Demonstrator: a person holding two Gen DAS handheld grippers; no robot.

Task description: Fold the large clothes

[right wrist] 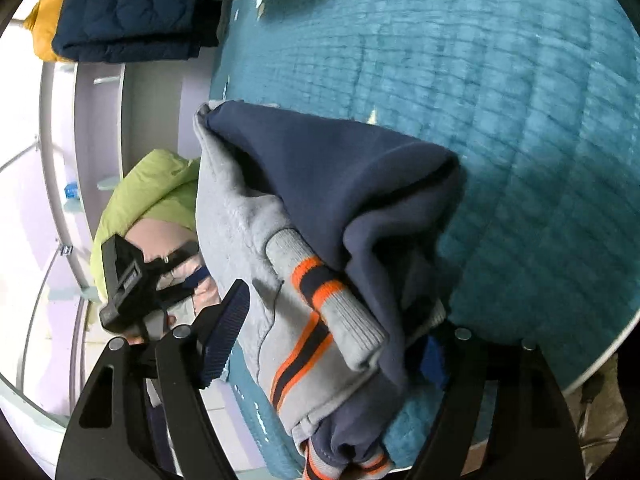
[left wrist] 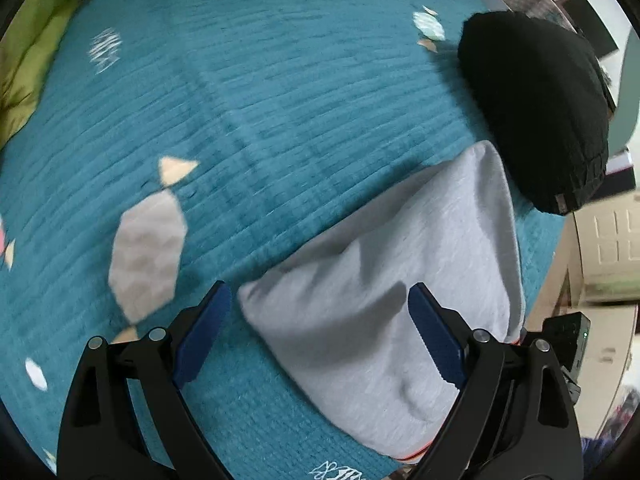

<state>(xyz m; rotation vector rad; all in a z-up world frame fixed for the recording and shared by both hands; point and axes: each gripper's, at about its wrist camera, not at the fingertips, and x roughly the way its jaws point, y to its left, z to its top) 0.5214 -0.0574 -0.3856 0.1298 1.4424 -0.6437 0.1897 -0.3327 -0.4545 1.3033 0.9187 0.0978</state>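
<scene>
A folded sweatshirt, grey (left wrist: 384,280) on one face and navy (right wrist: 340,184) on the other, lies on the teal quilted bedspread (left wrist: 280,100) near its edge. Its orange-and-navy striped cuff (right wrist: 324,292) sticks out of the fold. My left gripper (left wrist: 320,320) points steeply down over the grey cloth, open; one blue pad (left wrist: 436,336) hangs over the fabric and the other is off its corner, above the quilt. My right gripper (right wrist: 330,344) is open, straddling the bundle's near end; the left pad (right wrist: 226,332) stands beside the grey cloth and the right pad is mostly hidden behind the navy fold.
A black knitted garment (left wrist: 536,108) lies just beyond the sweatshirt. Green fabric (left wrist: 32,52) is at the far left of the bed. A navy padded jacket (right wrist: 128,12) on a yellow one, and a lime green garment (right wrist: 148,196), sit beyond the bed's edge (right wrist: 216,92).
</scene>
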